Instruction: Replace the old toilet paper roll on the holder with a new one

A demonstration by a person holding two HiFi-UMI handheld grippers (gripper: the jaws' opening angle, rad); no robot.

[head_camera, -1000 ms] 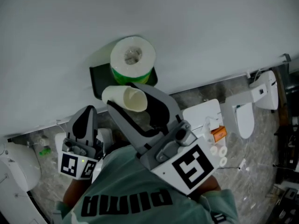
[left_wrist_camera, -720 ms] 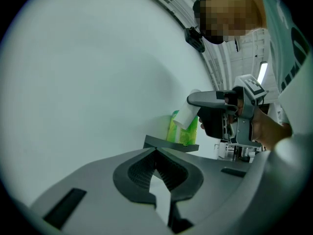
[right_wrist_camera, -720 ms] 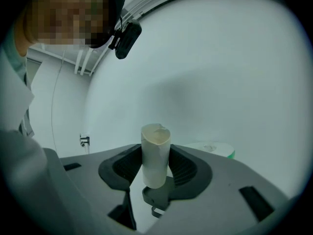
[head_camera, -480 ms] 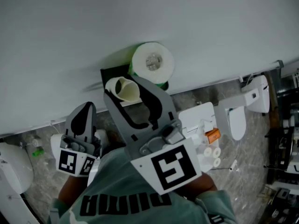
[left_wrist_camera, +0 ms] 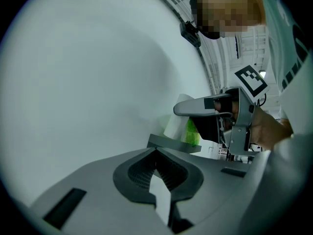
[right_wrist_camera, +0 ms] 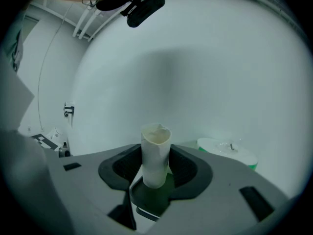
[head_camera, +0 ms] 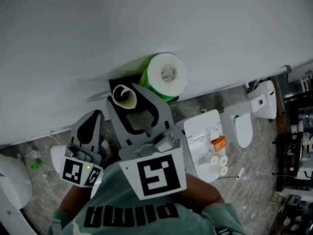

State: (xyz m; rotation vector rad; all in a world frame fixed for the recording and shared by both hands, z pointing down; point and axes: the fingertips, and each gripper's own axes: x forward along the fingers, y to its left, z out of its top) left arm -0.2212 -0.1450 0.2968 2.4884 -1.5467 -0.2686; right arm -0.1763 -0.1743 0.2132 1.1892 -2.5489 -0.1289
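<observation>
My left gripper (head_camera: 94,115) (left_wrist_camera: 155,153) sits nearest, low at my left side. Its fingers are closed together, with nothing between them. My right gripper (head_camera: 124,97) (right_wrist_camera: 155,166) is ahead of it, its fingers clamped on the empty cardboard tube (head_camera: 122,95) (right_wrist_camera: 155,148). The tube stands upright between the pads, open end up. It is held close to the dark wall holder (head_camera: 129,78) (left_wrist_camera: 173,143). Just beyond, to the right, the new toilet paper roll (head_camera: 167,75) (right_wrist_camera: 227,153) (left_wrist_camera: 181,126), green-wrapped, stands on end on top of the holder, against the pale wall (head_camera: 146,23). Farther right, a white toilet (head_camera: 242,129) stands on the grey floor (head_camera: 195,102)
</observation>
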